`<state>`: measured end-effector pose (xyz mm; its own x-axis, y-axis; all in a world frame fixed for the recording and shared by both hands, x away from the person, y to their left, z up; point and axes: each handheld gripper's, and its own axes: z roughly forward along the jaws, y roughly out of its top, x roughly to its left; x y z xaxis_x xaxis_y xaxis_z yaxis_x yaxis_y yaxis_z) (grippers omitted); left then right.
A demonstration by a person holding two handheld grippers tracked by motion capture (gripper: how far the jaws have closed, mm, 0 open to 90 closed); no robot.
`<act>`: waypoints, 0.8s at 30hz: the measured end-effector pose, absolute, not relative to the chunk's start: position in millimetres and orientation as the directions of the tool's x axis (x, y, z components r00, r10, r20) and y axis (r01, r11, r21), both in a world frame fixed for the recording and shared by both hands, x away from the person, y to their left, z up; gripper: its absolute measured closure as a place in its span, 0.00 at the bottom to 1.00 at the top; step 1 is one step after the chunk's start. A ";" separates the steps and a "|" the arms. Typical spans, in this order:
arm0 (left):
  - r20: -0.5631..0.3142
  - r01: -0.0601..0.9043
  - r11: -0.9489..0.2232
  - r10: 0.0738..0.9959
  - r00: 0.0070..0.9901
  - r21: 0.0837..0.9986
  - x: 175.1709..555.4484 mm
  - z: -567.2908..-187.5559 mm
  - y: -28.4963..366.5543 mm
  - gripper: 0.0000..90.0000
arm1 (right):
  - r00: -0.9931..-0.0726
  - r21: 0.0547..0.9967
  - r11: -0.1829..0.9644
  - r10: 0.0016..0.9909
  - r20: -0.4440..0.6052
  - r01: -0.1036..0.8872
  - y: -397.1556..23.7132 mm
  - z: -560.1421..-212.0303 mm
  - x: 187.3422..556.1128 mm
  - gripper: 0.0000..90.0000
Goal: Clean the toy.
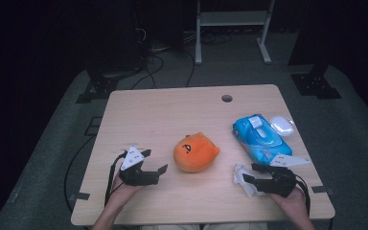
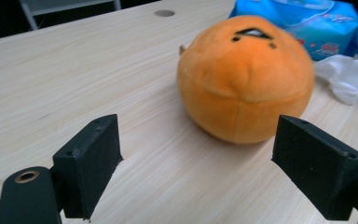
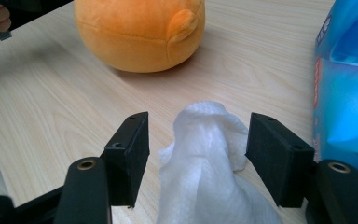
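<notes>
On the tabletop (image 1: pixel 172 115) an orange plush (image 1: pixel 195 152) sits near the middle, its stitched face turned up. The left gripper (image 1: pixel 162 168) lies low just left of it, pointing toward it; its jaws stand wide with nothing between them, and in the left gripper view the plush (image 2: pixel 244 77) rests just ahead of the jaw tips — near them, not touching.

The right gripper (image 1: pixel 247 173) lies at the front right of the tabletop, pointing left. A crumpled white wipe (image 1: pixel 243 178) lies on the wood at its tips. In the right gripper view the wipe (image 3: pixel 209 158) rises between the two jaws, which stand apart; there is a clear gap to the left jaw, while the cloth's edge comes right up to the right one — whether it touches I cannot tell.

A blue wipes pack (image 1: pixel 261 139) lies just behind the right gripper, beside the wipe. A small white lid-like object (image 1: pixel 281 125) sits at the pack's far right side.
</notes>
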<state>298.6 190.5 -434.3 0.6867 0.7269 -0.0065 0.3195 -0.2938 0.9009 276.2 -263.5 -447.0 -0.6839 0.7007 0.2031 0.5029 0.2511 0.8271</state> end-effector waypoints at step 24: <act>-0.002 0.395 -0.260 0.833 0.553 0.881 295.4 -453.5 232.6 0.12 | -0.697 0.837 0.235 0.683 0.220 0.495 -261.0 -445.0 276.1 0.38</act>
<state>295.4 232.6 -453.5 0.5529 0.8332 -0.0019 0.3947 -0.2599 0.8813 276.1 -261.0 -445.0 -0.6967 0.6826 0.2204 0.4949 0.2350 0.8366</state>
